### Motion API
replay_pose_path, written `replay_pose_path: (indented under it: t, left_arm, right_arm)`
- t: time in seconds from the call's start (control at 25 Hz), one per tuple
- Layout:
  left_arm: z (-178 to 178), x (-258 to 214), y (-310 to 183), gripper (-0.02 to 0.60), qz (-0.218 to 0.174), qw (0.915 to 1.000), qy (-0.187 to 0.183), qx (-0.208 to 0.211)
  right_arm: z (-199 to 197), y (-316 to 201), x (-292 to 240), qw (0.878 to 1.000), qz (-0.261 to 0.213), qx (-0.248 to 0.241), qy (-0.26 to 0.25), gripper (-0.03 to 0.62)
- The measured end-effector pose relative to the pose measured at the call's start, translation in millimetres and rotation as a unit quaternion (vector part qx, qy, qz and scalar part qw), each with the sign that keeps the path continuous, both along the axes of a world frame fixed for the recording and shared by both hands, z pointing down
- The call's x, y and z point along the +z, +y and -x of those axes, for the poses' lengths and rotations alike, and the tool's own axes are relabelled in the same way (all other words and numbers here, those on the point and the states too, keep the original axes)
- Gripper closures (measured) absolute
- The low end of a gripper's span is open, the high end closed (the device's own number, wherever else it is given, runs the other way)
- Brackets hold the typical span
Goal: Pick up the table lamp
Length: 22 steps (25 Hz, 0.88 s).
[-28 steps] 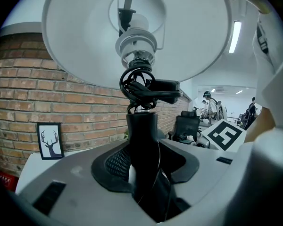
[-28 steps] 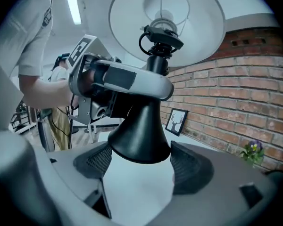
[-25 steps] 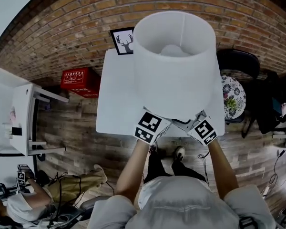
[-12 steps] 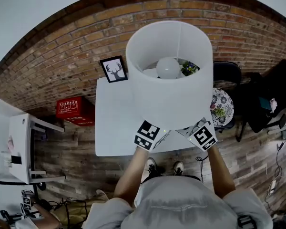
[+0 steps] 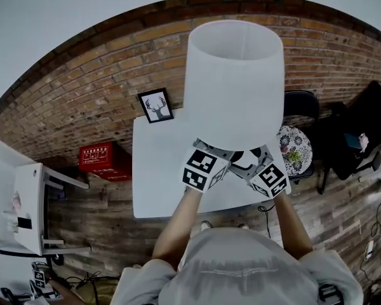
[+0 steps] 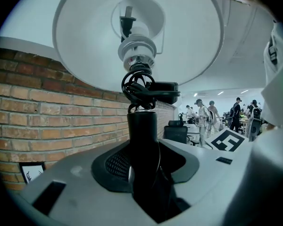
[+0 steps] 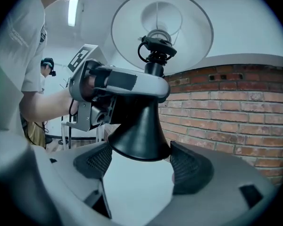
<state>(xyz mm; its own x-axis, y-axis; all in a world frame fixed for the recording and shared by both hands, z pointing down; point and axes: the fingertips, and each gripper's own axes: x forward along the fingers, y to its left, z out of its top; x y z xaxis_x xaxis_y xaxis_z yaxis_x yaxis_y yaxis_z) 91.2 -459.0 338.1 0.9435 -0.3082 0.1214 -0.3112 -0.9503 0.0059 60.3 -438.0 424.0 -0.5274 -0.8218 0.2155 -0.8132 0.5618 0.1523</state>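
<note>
The table lamp has a white drum shade (image 5: 235, 88), a black stem (image 6: 142, 140) with a coiled cord (image 6: 139, 86), and a black cone base (image 7: 141, 135). It hangs in the air above the white table (image 5: 159, 170). My left gripper (image 5: 223, 162) sits under the shade, shut on the stem; it also shows in the right gripper view as the left gripper (image 7: 118, 86) clamped higher on the stem. My right gripper (image 5: 251, 162) is beside it, and its pads (image 7: 188, 168) press the rim of the cone base from both sides. The shade hides the bulb in the head view.
A framed deer picture (image 5: 157, 105) stands at the table's back edge against the brick wall. A red box (image 5: 98, 157) lies on the floor to the left, near a white cabinet (image 5: 25, 202). A black chair (image 5: 298, 107) and a patterned seat (image 5: 295, 151) are on the right.
The lamp has risen and tipped away, so the shade's open top and the bulb no longer show. Both grippers have moved up a little, still holding it.
</note>
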Motion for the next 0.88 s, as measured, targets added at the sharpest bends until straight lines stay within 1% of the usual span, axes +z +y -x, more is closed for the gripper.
replay_pose_path:
  t: [0.2, 0.44, 0.56, 0.72, 0.88]
  left_arm:
    - [3, 20, -13, 0.423, 0.028, 0.9994, -0.017, -0.007]
    - [10, 43, -17, 0.423, 0.063, 0.9976, -0.021, -0.018]
    - [13, 49, -15, 0.423, 0.071, 0.9970, -0.021, -0.023]
    - [14, 53, -12, 0.423, 0.076, 0.9965, -0.022, -0.027]
    - [16, 55, -8, 0.423, 0.077, 0.9963, -0.024, -0.031]
  right_arm:
    - [6, -8, 15, 1.000, 0.021, -0.002, 0.001, 0.214]
    - [14, -5, 36, 0.999, 0.050, -0.009, 0.007, 0.220]
    - [15, -1, 42, 0.998, 0.056, -0.013, 0.011, 0.221]
    - [16, 2, 47, 0.998, 0.060, -0.016, 0.023, 0.250]
    - [19, 6, 49, 0.997, 0.066, -0.019, 0.030, 0.260]
